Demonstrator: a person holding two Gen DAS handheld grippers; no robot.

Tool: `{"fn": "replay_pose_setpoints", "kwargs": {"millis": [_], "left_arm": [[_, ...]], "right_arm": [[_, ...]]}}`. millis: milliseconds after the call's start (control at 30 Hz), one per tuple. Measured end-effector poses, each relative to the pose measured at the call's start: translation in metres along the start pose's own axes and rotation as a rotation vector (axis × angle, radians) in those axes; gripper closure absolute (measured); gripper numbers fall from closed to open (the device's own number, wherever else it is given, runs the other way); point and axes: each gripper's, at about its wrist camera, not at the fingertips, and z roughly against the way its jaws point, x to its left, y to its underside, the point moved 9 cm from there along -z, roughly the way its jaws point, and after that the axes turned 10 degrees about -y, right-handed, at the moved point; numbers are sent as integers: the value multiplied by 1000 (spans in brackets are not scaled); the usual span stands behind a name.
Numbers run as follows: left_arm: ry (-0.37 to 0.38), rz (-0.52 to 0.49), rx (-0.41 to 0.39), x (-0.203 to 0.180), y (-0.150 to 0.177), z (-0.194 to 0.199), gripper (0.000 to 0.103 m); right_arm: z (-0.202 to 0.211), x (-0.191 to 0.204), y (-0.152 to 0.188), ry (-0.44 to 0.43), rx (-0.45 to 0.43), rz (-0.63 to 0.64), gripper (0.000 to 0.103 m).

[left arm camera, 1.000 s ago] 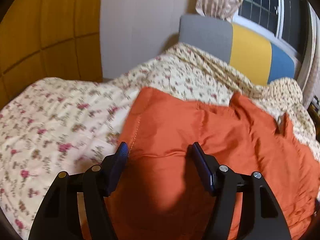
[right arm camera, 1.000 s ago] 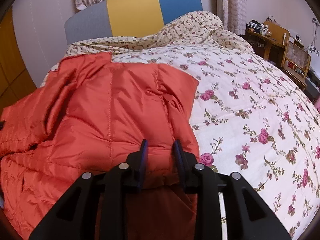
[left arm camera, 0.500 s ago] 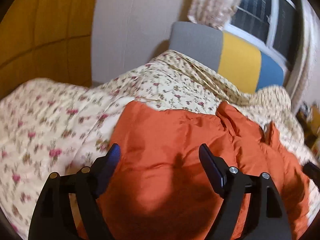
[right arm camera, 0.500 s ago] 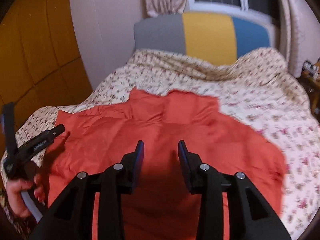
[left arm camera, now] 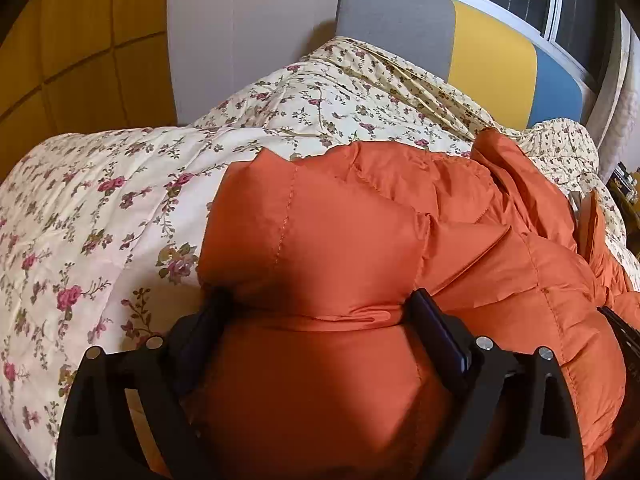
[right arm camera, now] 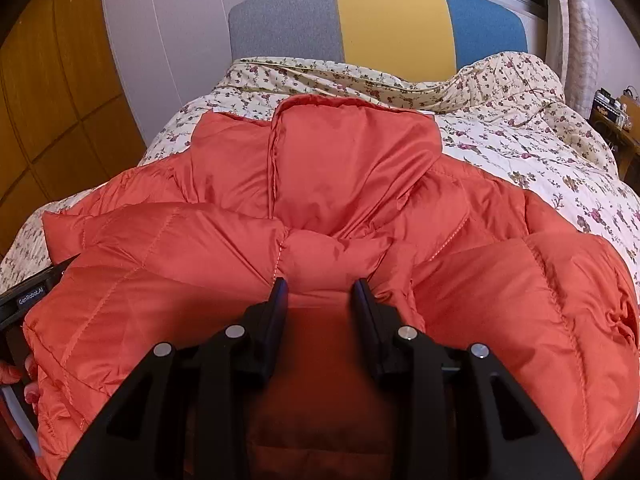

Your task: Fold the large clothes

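Observation:
An orange puffer jacket [left arm camera: 360, 220] lies bunched on a floral quilt. My left gripper [left arm camera: 318, 300] is low over its near left part; its jaws are opening wide, and a puffed fold bulges between them without being pinched. In the right wrist view the jacket [right arm camera: 352, 168] spreads across the bed with its hood toward the headboard. My right gripper [right arm camera: 320, 284] is shut on a gathered fold, with creases radiating from its tips. The left gripper's black housing [right arm camera: 34, 294] and a hand [right arm camera: 28, 376] show at the left edge.
The floral quilt [left arm camera: 100, 208] covers the bed on both sides of the jacket. A grey, yellow and blue headboard [right arm camera: 392, 24] stands at the far end under a window. Yellow wall panels [left arm camera: 60, 60] are on the left, and a cluttered desk [right arm camera: 616, 108] on the right.
The left jaws have spread much wider and sunk onto the jacket. The right gripper has swung left across the bed with its fold, drawing the jacket over itself.

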Motion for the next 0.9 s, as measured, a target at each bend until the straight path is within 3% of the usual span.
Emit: {"fn": "replay_pose_setpoints", "kwargs": {"millis": [133,267,400,533,667,900], "left_arm": [[-61,17,-14,10,8,21,4],[-23,27,-116,7,14,71,4],[-2,-64,-200,-17,13,96,4],[-41,-193,-124,-44,26,67,4],[4,-173,-20,-45,35,39,3],[2,-180,-10,-47,39,32,3]], "right_arm": [[5,1,-1,-3,16,6,67],[34,8,-1,28,1,39,48],[56,21,11,51,0,103,51],[46,17,24,73,35,96,51],[34,13,32,70,31,97,50],[27,12,34,85,38,104,49]]}}
